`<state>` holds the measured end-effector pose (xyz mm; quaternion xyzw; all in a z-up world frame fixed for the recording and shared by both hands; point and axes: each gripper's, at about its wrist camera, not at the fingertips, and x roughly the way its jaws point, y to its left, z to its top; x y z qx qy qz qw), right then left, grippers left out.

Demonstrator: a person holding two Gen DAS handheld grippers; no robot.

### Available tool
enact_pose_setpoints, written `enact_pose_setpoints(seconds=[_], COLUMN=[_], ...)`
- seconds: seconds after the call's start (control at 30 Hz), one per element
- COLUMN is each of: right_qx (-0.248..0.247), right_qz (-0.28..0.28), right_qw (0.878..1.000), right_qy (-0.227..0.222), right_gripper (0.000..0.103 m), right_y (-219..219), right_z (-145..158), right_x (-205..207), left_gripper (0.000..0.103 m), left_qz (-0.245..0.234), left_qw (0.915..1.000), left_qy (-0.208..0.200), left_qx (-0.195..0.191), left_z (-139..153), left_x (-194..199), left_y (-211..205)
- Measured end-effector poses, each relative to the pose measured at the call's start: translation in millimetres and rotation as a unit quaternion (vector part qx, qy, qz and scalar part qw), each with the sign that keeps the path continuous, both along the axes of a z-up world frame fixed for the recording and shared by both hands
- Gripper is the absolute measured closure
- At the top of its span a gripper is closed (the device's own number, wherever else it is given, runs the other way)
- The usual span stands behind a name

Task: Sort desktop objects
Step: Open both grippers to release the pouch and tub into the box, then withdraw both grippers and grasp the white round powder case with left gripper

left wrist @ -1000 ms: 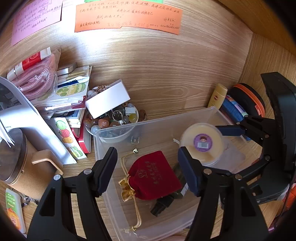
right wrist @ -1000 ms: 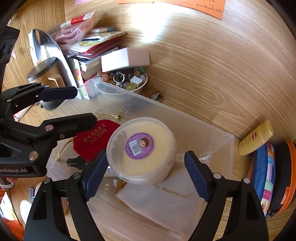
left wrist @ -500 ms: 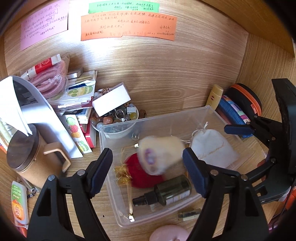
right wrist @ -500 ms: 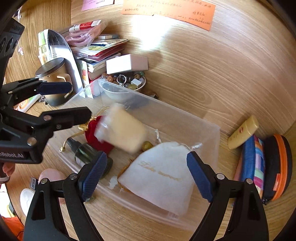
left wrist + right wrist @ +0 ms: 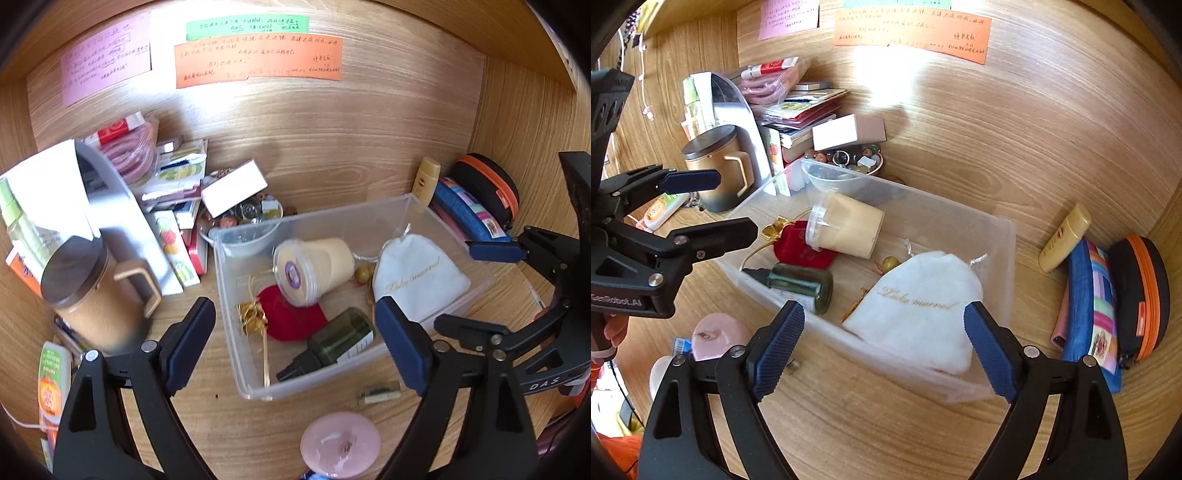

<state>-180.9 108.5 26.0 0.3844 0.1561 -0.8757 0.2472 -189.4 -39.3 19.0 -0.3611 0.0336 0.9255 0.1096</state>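
Cream tub (image 5: 846, 230) on its side ahead of both released tools: light, rigid, slippery; grip across its walls.

The clear bin (image 5: 436, 206) is open from above, crowded by the mug (image 5: 96, 295) leftward and pouches (image 5: 476, 210) rightward.
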Motion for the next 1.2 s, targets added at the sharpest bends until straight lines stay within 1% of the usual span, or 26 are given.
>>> enact_pose_setpoints(seconds=[0.3,0.43,0.7,0.83,0.9,1.03,1.13,1.2], right_qx=[-0.012,-0.002,0.012,0.003,0.0,0.014,0.021,0.021], right_qz=[0.002,0.008,0.034,0.041,0.04,0.036,0.035,0.032], right_qw=[1.0,1.0,0.998,0.998,0.998,0.998,0.998,0.999], right_qy=[0.004,0.016,0.043,0.043,0.041,0.045,0.038,0.034], right_gripper=[0.016,0.016,0.016,0.016,0.016,0.016,0.016,0.016], right_y=[3,1,-13,-14,-13,-14,-12,-10], right_z=[0,-2,-2,-5,-9,-18,-26,-29], right_x=[28,44,78,93,99,108,111,112], left_gripper=[0.014,0.014,0.014,0.014,0.014,0.014,0.014,0.014], left_qz=[0.009,0.013,0.033,0.041,0.043,0.04,0.038,0.038], left_qw=[0.9999,0.9996,0.9987,0.9979,0.9976,0.9974,0.9975,0.9974], left_qy=[-0.008,-0.014,-0.027,-0.042,-0.049,-0.058,-0.058,-0.062], left_qx=[-0.007,-0.02,-0.027,-0.029,-0.024,-0.015,-0.012,-0.002], left_z=[-7,-13,-25,-37,-43,-53,-58,-61], left_x=[25,36,68,83,91,106,119,125], left_y=[-6,-11,-35,-44,-46,-46,-41,-39])
